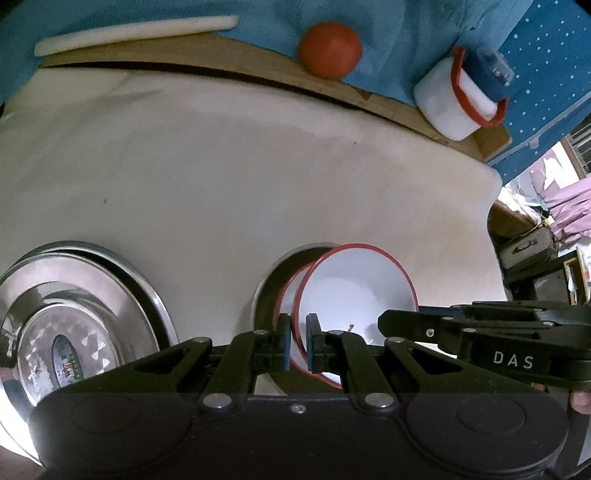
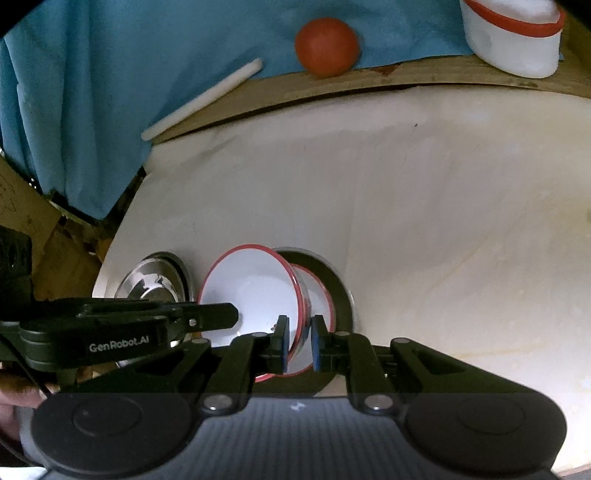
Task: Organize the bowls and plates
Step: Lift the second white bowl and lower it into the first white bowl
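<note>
A white bowl with a red rim (image 1: 354, 288) (image 2: 255, 288) is tilted over a second red-rimmed white bowl (image 1: 286, 295) (image 2: 317, 295), which sits in a steel plate (image 1: 275, 273) (image 2: 341, 288). My left gripper (image 1: 298, 343) is shut on the near rim of the tilted bowl. My right gripper (image 2: 298, 341) is shut on the same bowl's wall from the other side. Each gripper shows in the other's view, the right (image 1: 384, 319) and the left (image 2: 236, 314). A stack of steel plates and a steel bowl (image 1: 74, 321) (image 2: 155, 280) lies to the left.
A cream mat (image 1: 258, 177) (image 2: 443, 221) covers the wooden table. At the back lie a red ball (image 1: 330, 50) (image 2: 327, 46), a white stick (image 1: 136, 32) (image 2: 203, 99) and a white red-rimmed container (image 1: 458, 99) (image 2: 513, 37), against a blue cloth (image 1: 406, 29) (image 2: 110, 74).
</note>
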